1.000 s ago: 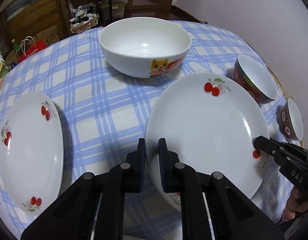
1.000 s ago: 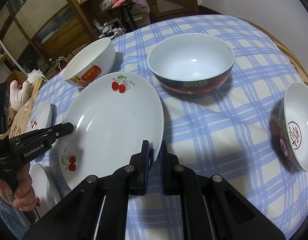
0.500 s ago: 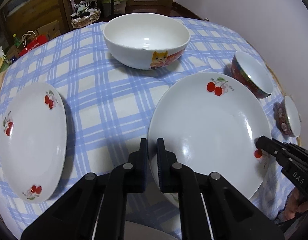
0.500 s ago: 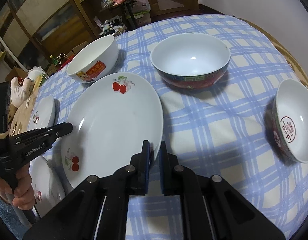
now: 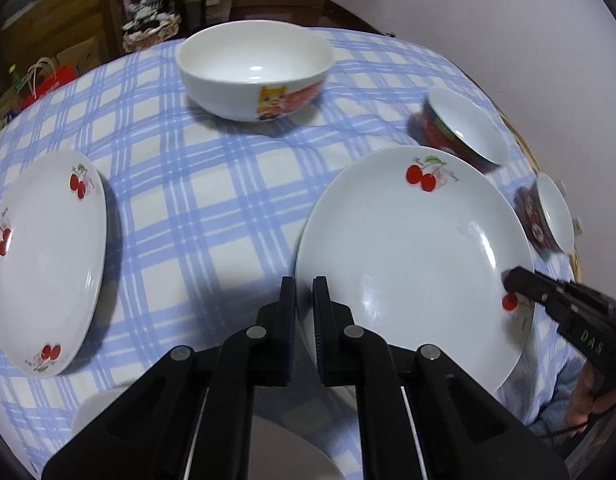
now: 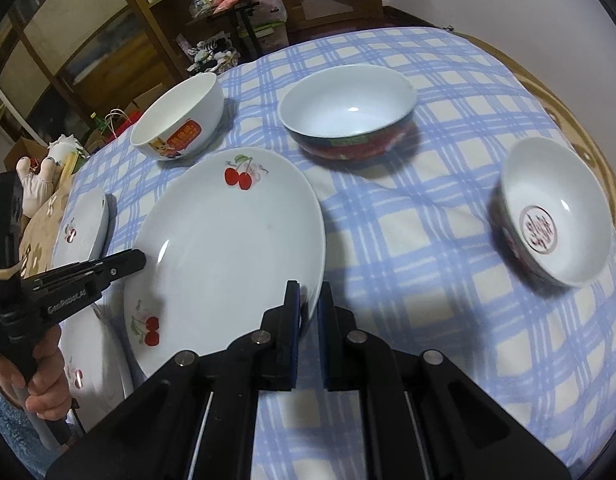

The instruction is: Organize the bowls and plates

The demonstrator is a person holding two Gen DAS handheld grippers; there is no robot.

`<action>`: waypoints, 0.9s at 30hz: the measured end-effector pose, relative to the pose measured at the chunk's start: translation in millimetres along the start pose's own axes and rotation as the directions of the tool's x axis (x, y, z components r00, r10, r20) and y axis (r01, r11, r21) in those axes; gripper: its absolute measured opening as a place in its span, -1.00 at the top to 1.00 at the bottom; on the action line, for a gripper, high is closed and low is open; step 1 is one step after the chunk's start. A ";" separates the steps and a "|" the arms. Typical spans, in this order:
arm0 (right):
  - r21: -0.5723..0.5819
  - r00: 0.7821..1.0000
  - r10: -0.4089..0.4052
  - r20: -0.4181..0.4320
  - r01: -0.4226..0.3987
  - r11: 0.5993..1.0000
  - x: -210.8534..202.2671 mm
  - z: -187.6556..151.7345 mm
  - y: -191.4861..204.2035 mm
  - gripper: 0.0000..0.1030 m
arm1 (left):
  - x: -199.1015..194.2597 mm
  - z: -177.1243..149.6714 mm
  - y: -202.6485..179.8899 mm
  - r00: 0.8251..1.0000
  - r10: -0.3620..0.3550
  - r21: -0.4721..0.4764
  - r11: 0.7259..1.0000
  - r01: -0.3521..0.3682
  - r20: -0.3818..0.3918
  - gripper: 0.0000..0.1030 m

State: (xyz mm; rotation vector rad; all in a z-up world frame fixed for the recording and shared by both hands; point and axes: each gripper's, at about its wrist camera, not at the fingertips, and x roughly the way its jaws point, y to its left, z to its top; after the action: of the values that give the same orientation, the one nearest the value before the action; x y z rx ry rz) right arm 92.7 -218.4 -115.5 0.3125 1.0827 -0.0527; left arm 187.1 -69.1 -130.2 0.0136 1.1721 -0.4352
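Observation:
A large white cherry plate [image 5: 412, 256] [image 6: 228, 248] is held above the checked table by both grippers. My left gripper [image 5: 304, 300] is shut on its left rim; it shows in the right wrist view [image 6: 140, 258]. My right gripper [image 6: 308, 304] is shut on its right rim; it shows in the left wrist view [image 5: 512, 280]. A second cherry plate [image 5: 44, 256] [image 6: 84, 228] lies to the left. A white cat bowl [image 5: 256, 72] [image 6: 180, 120], a large red bowl [image 6: 348, 112] [image 5: 464, 132] and a small red bowl [image 6: 556, 216] [image 5: 548, 212] stand on the cloth.
Another white plate [image 6: 92, 356] [image 5: 288, 452] lies below the held one at the table's near edge. The blue checked tablecloth [image 5: 196, 200] covers a round table. A wall is to the right; shelves and clutter [image 6: 228, 0] stand beyond the far edge.
Both grippers have lifted the large cherry plate higher and pulled it slightly toward the near edge; the bowls and left plate look farther away. The plate underneath is now more exposed.

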 end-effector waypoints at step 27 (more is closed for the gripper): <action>0.005 0.987 -0.077 -0.141 0.079 0.997 -26.8 -28.8 -50.0 0.81 | 20.1 -19.3 -58.2 0.989 -0.116 0.092 0.988 0.124 -0.091 0.83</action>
State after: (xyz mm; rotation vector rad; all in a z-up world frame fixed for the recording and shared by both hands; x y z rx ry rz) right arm 45.5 -261.1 -115.7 0.2862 1.2346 -0.1073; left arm 156.7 -124.4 -143.4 0.0469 1.2385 -0.6032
